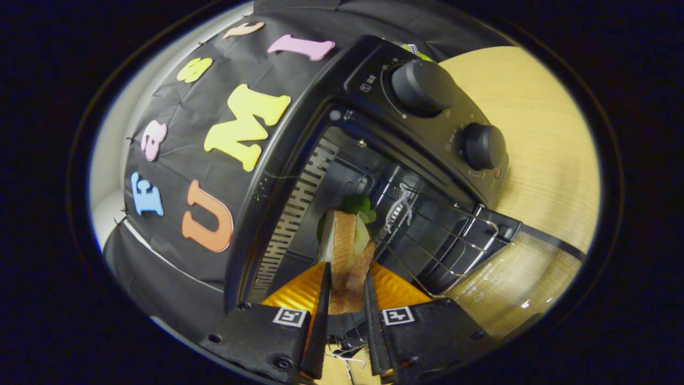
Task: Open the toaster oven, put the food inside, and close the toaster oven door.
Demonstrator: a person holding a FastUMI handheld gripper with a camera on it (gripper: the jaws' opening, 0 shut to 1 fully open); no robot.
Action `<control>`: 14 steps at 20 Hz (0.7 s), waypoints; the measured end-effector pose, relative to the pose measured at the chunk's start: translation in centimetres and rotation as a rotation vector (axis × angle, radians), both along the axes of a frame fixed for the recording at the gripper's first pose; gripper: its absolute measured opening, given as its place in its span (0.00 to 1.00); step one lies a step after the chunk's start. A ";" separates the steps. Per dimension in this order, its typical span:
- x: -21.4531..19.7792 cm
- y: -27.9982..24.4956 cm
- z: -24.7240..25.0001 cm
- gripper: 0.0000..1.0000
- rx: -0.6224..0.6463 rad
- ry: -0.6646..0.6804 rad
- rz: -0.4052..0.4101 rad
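Gripper first: its two fingers are drawn close together and press on either side of a sandwich, which stands on edge between them with its far end reaching out beyond the tips. A bit of green leaf shows at that far end.

From large to small, the rest runs so. A pale wooden table carries the toaster oven, a dark box seen at a steep tilt. Its glass door is already swung down and lies open toward the table, so the first step of the task looks done. Inside the mouth sits a wire rack, bare as far as I can see, and a slotted side wall runs along the near flank. Two knobs, the larger knob and the smaller knob, sit on the control panel.

The sandwich is held at the oven's opening, its far end just about at the rack's level, though whether it touches the rack I cannot tell. By my reckoning the task is about midway: the food has yet to be set down and let go, and the door has yet to be shut.
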State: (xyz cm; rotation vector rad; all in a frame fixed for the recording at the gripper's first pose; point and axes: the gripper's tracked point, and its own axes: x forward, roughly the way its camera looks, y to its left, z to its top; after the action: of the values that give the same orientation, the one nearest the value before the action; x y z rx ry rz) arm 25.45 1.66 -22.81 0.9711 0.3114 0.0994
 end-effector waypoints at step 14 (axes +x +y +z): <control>-0.9 2.9 -2.6 0.87 -0.764 0.132 0.162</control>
State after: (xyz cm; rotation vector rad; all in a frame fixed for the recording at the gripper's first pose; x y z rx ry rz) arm 24.58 4.51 -25.45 0.1937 0.5023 0.0555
